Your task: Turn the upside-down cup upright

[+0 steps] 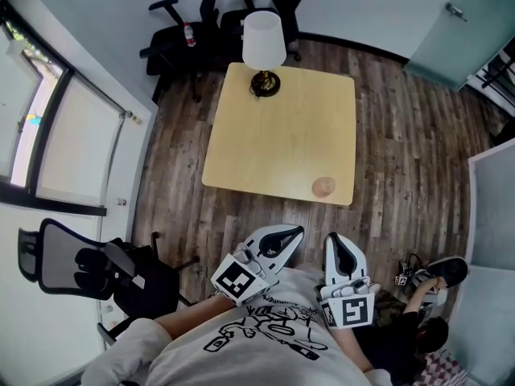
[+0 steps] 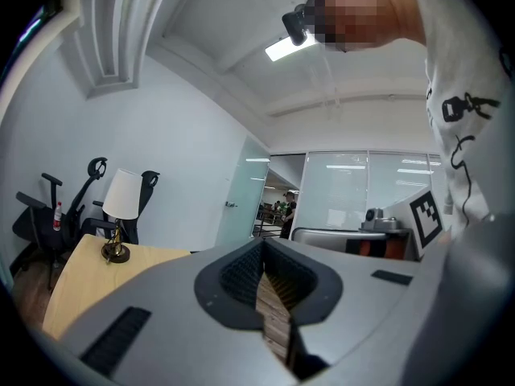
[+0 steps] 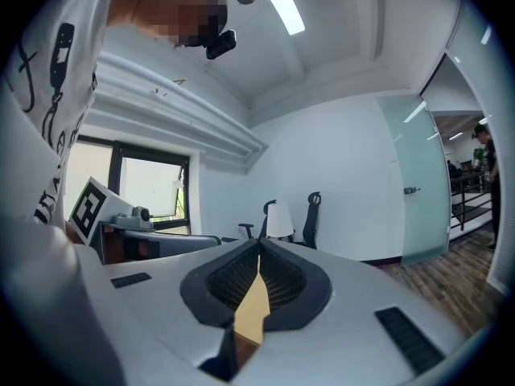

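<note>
A small pinkish cup (image 1: pixel 323 186) stands near the front right corner of the light wooden table (image 1: pixel 273 127); it is too small to tell which way up it is. Both grippers are held close to my chest, short of the table's front edge. My left gripper (image 1: pixel 293 233) is shut with nothing in it, pointing towards the table. My right gripper (image 1: pixel 334 240) beside it is also shut and empty. In the left gripper view the jaws (image 2: pixel 262 254) meet, and the table (image 2: pixel 80 272) lies to the left. The right gripper view shows closed jaws (image 3: pixel 259 257) too.
A white-shaded lamp (image 1: pixel 264 43) stands at the table's far edge. Black office chairs (image 1: pixel 173 34) are behind the table, another chair (image 1: pixel 72 268) at my left. A person (image 1: pixel 426 284) sits low at the right. Wooden floor surrounds the table.
</note>
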The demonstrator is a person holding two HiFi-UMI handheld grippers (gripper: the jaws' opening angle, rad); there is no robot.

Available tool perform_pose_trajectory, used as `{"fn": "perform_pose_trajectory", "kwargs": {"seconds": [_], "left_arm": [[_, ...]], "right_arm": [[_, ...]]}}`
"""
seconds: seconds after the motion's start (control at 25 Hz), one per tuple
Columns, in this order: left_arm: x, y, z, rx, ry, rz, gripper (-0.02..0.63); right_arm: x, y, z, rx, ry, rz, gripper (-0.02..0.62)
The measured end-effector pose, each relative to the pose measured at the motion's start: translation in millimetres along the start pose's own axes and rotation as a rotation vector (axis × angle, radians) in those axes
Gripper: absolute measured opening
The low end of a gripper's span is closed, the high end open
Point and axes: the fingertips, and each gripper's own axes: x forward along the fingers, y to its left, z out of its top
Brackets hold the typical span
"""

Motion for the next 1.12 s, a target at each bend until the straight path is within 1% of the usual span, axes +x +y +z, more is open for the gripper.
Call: {"fn": "perform_pose_trajectory", "kwargs": {"seconds": [0.2, 0.28, 0.48, 0.64, 0.76, 0.92, 1.04, 1.12], "left_arm": [[13.8, -0.3, -4.1, -0.008, 0.016, 0.007, 0.009], [20.8, -1.3, -3.7, 0.002, 0.014, 0.015, 0.009], [40.5, -5.1, -3.8, 0.022, 0.012, 0.063, 0.009], [55.6, -8.3, -10.1, 0.024, 0.021, 0.094, 0.009], [64.0, -7.8, -15.2, 0.022, 0.021, 0.106, 0.009], [70.1, 2.6, -30.4, -0.005, 0.052, 0.115, 0.009], [77.8, 12.3, -40.2, -0.016, 0.067, 0.109, 0.009], [82.9, 17.1, -48.9, -0.009, 0.075, 0.100, 0.009]], "right_arm": [[0.5, -15.1, 0.2, 0.010, -0.006, -0.003, 0.025], [-0.2, -22.3, 0.7, 0.008, -0.012, 0.005, 0.025], [-2.9, -44.3, 1.8, 0.003, -0.020, 0.041, 0.025], [-4.0, -59.7, -1.0, -0.002, -0.011, 0.078, 0.025], [-2.8, -64.5, -10.9, 0.000, 0.007, 0.101, 0.026], [6.5, -67.0, -22.6, -0.008, 0.025, 0.127, 0.026], [17.4, -72.4, -34.2, -0.015, 0.035, 0.140, 0.026], [23.2, -77.2, -44.6, -0.018, 0.040, 0.140, 0.026]]}}
